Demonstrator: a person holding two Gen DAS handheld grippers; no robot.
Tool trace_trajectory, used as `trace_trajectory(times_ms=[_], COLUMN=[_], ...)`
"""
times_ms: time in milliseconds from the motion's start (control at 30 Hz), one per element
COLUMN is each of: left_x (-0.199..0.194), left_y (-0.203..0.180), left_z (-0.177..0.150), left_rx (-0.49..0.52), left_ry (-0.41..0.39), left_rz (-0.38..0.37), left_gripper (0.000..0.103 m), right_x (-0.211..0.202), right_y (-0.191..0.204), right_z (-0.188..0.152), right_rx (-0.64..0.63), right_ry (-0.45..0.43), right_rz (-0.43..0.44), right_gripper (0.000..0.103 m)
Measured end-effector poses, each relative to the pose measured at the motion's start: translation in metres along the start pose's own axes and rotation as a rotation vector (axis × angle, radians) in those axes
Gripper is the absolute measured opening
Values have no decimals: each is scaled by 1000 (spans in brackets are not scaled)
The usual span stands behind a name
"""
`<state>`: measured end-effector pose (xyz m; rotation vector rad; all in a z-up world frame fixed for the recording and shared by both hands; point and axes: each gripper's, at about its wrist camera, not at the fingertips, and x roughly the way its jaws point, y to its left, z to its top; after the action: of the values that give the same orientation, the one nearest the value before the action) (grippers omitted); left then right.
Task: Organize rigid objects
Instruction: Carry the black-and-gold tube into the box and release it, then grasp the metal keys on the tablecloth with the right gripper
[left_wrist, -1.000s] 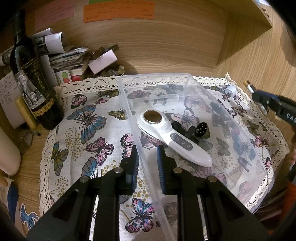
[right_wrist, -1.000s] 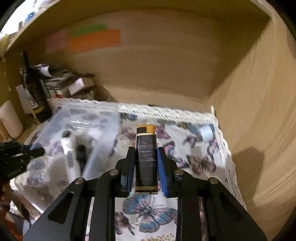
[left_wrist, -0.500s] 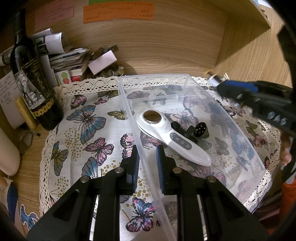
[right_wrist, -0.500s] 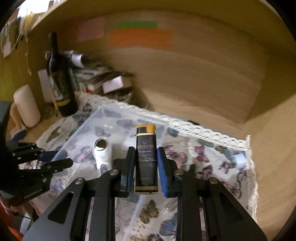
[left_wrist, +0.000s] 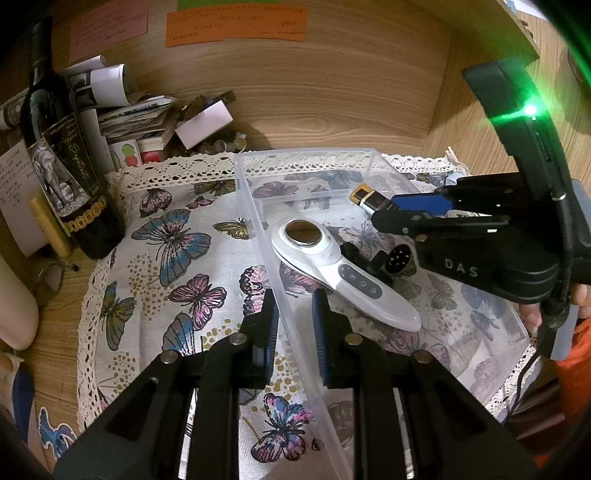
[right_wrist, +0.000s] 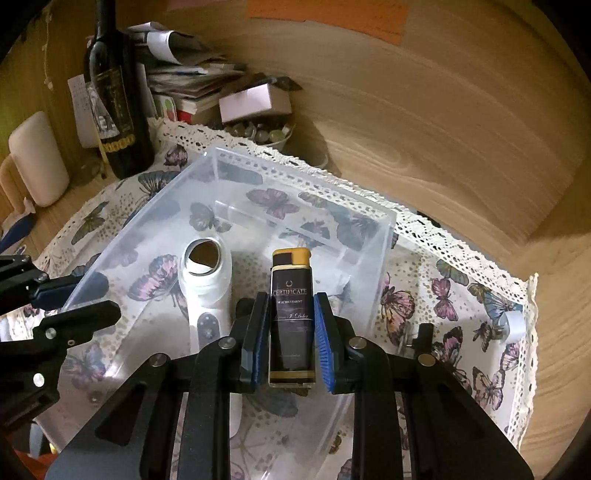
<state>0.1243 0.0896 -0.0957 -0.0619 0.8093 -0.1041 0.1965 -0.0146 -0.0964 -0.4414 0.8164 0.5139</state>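
A clear plastic bin (left_wrist: 303, 157) (right_wrist: 384, 236) lies on a butterfly-print cloth (left_wrist: 173, 258). Inside it lie a white handheld device (left_wrist: 343, 280) (right_wrist: 207, 280) and a black round connector (left_wrist: 397, 260). My right gripper (right_wrist: 290, 332) is shut on a black lighter with a gold cap (right_wrist: 291, 314) and holds it over the bin; the lighter also shows in the left wrist view (left_wrist: 365, 197). My left gripper (left_wrist: 293, 314) straddles the bin's left wall, one finger on each side with daylight around the wall, gripping nothing.
A dark wine bottle (left_wrist: 62, 155) (right_wrist: 118, 103) stands at the back left beside stacked papers and a small white box (left_wrist: 203, 122). A bowl of coins (right_wrist: 262, 131) sits behind the bin. A small white cap (right_wrist: 513, 321) lies on the cloth at the right. Wooden walls enclose the back and right.
My right gripper has carried the lighter leftward from over the cloth to over the bin. The left gripper has stayed at the bin's left wall.
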Motion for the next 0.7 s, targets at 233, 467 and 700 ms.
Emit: trace_trajectory(times_ms=[233, 467, 700], left_x=[0, 0, 0], left_y=[0, 1, 1], left_z=[0, 0, 0], left_rx=[0, 1, 0], left_ry=[0, 1, 3], left_rz=[0, 0, 4], left_gripper=[19, 19, 19], right_x=[-7, -32, -69], right_y=[1, -9, -38], right_z=[1, -1, -10], right_rx=[-2, 37, 108], right_ry=[-20, -85, -168], right_rz=[5, -3, -64], right_gripper=[24, 28, 36])
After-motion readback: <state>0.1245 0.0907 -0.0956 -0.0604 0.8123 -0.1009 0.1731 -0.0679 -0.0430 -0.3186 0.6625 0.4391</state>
